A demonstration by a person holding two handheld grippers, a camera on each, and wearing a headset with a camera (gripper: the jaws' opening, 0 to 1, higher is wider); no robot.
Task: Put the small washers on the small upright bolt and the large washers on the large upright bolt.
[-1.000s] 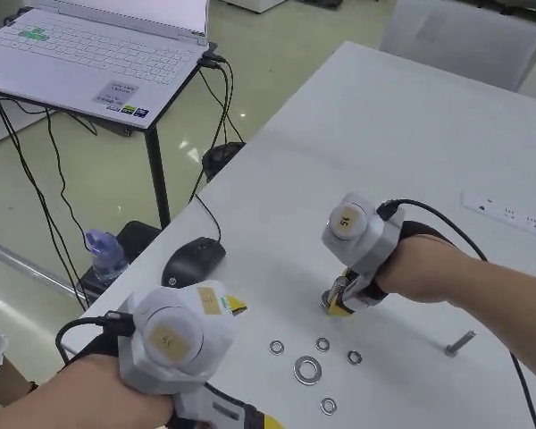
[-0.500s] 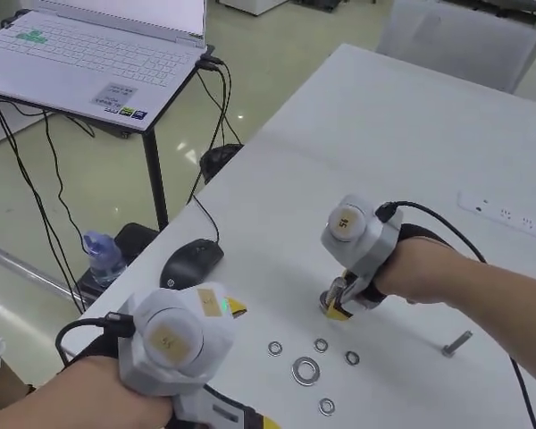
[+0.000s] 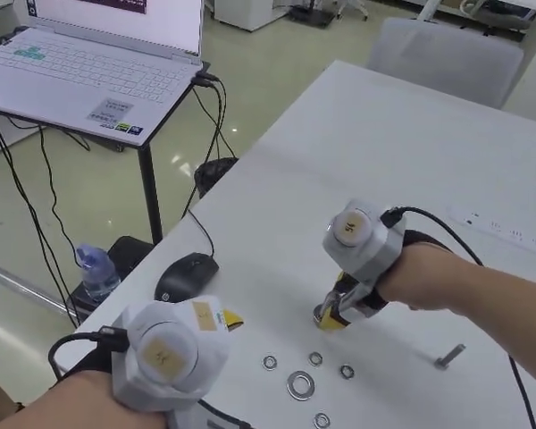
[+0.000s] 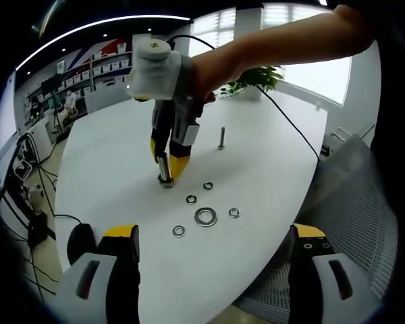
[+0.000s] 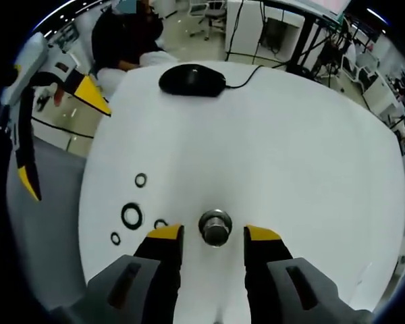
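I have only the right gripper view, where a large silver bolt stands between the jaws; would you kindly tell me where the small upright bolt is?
Observer: The small silver bolt stands upright on the white table. In the left gripper view it is beyond the right gripper and apart from the washers.
Operator: Thank you. How many washers are there in all?
Observer: Five, lying flat in a loose cluster: one large silver washer and four small silver washers.
Operator: And is the left gripper carrying anything?
Observer: No. The left gripper is open and empty, with the washers on the table ahead of its jaws.
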